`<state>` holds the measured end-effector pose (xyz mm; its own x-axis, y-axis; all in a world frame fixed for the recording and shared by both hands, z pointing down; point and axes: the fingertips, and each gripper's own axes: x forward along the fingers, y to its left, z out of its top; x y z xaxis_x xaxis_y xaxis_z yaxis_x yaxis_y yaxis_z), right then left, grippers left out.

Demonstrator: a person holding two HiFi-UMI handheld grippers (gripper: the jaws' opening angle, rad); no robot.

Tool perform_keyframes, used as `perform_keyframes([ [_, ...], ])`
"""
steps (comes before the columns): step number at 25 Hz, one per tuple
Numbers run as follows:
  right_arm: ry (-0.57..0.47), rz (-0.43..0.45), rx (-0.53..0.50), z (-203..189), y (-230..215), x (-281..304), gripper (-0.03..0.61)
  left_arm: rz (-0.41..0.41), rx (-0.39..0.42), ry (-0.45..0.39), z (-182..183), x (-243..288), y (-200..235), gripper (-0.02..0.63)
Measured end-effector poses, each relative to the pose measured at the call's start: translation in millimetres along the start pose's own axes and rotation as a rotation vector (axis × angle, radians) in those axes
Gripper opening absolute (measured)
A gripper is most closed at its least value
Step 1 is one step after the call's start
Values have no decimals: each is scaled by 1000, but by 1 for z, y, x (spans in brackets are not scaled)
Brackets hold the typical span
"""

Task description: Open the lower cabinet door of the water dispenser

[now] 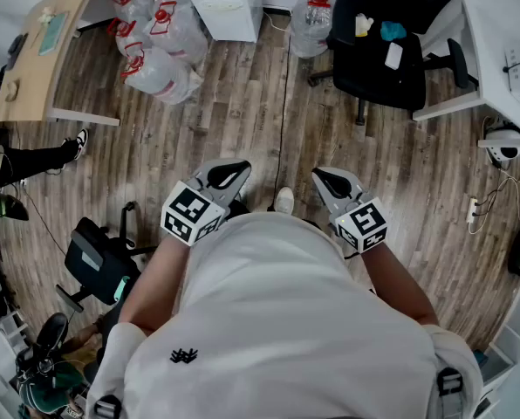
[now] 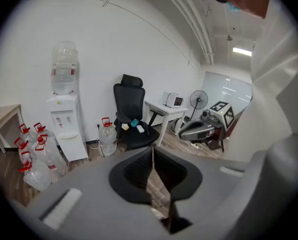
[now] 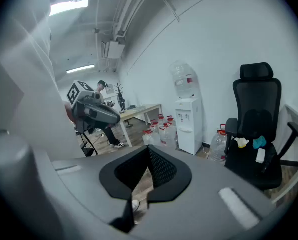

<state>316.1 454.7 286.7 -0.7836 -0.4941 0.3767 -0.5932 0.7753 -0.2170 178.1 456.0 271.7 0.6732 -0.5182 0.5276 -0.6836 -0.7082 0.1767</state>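
The white water dispenser (image 1: 225, 3) stands against the far wall with a clear bottle on top, several steps away from me. In the left gripper view the dispenser (image 2: 66, 126) shows its lower cabinet door (image 2: 75, 148) closed. The right gripper view has the dispenser (image 3: 188, 124) right of centre. I hold both grippers close to my chest. My left gripper (image 1: 231, 178) (image 2: 152, 151) is shut with nothing between its pads. Likewise my right gripper (image 1: 331, 182) (image 3: 149, 151) is shut and holds nothing.
Several large water bottles (image 1: 160, 46) with red caps lie on the wood floor left of the dispenser, and one more bottle (image 1: 312, 11) stands to its right. A black office chair (image 1: 382, 51) with small items sits right. A wooden desk (image 1: 46, 51) is at left. A cable (image 1: 283, 103) runs along the floor.
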Motion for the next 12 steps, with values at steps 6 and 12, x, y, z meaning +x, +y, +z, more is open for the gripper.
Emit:
perform_keyframes([
  [6, 33, 23, -21, -4, -3, 17, 0, 7, -39, -30, 0, 2, 9, 64],
  [12, 61, -6, -33, 9, -17, 62, 0, -26, -61, -45, -5, 5, 54, 64],
])
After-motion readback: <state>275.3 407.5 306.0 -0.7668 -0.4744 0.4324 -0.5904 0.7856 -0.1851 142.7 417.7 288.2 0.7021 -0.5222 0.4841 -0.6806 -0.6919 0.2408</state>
